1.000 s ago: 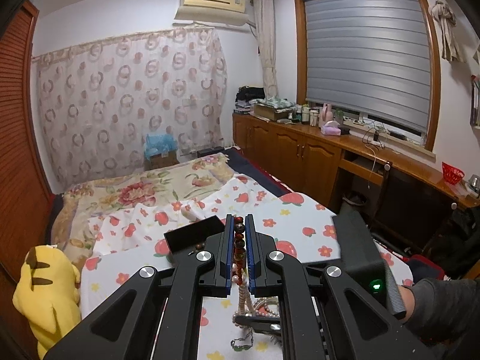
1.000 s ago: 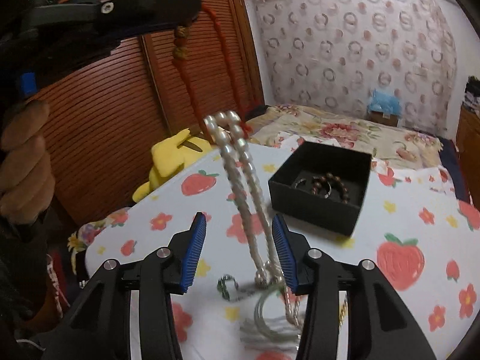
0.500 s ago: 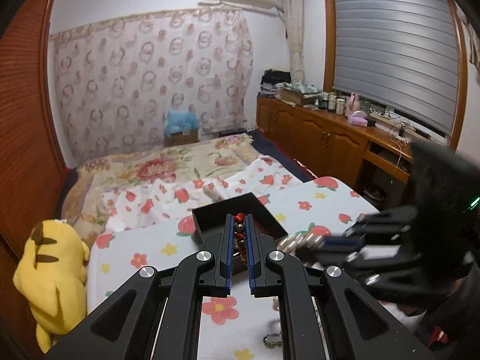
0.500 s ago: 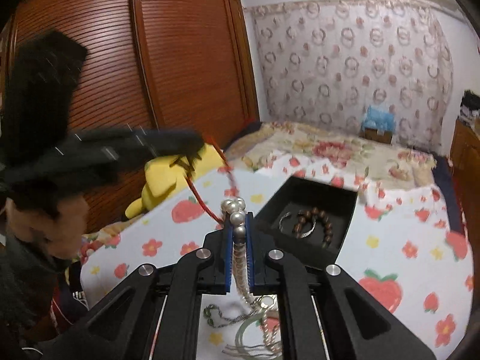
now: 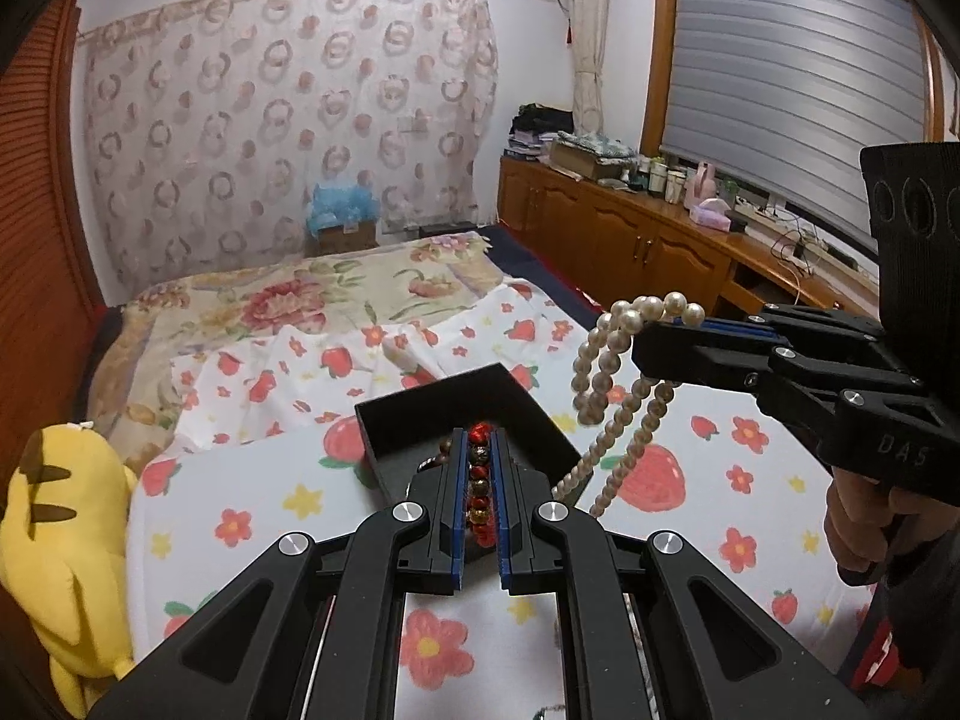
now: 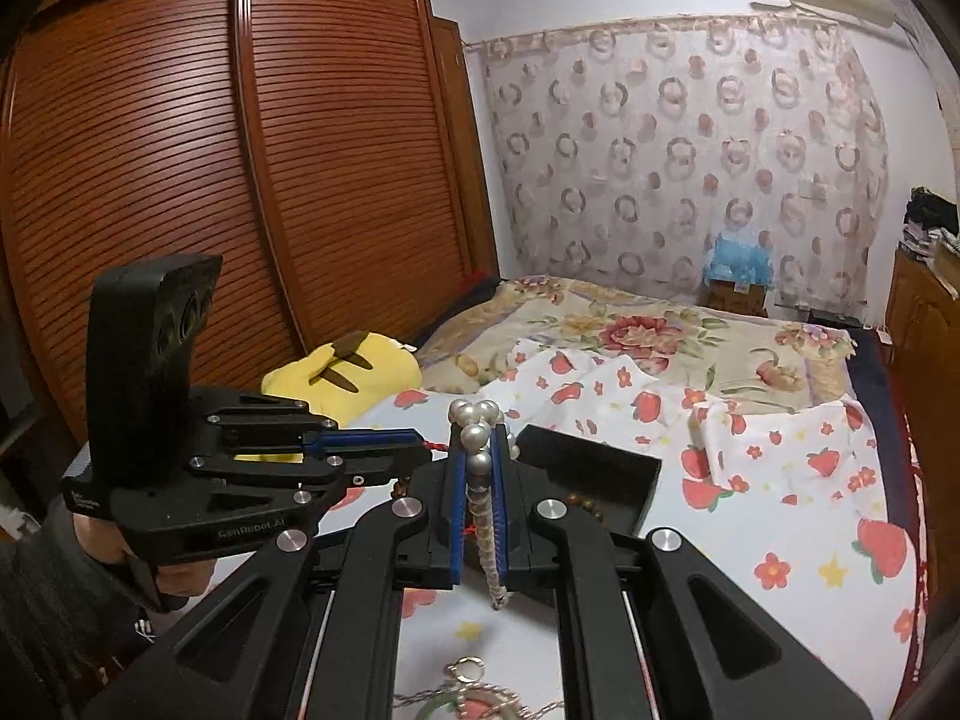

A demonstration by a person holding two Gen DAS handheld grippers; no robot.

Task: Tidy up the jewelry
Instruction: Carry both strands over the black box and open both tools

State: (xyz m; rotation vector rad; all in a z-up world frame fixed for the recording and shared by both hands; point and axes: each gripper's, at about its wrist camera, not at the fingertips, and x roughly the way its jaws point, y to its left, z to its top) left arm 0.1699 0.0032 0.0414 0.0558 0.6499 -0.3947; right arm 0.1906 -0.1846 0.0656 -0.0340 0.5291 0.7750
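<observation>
My left gripper (image 5: 479, 441) is shut on a red and brown bead bracelet (image 5: 478, 480), held just over the open black jewelry box (image 5: 420, 414) on the strawberry-print cloth. My right gripper (image 6: 479, 438) is shut on a white pearl necklace (image 6: 477, 456); the strand hangs below it. In the left wrist view the right gripper (image 5: 654, 330) sits to the right of the box with the pearls (image 5: 606, 384) dangling. In the right wrist view the left gripper (image 6: 420, 450) is at the left, beside the box (image 6: 600, 480), which holds brown beads.
Silver chains and a ring (image 6: 474, 690) lie on the cloth near the front. A yellow plush toy (image 5: 54, 546) sits at the bed's left edge. A wooden wardrobe (image 6: 240, 180) stands left, wooden cabinets (image 5: 630, 240) right.
My left gripper has come down and forward over the black box with the bracelet. My right gripper closed on the pearl necklace and lifted it up beside the box.
</observation>
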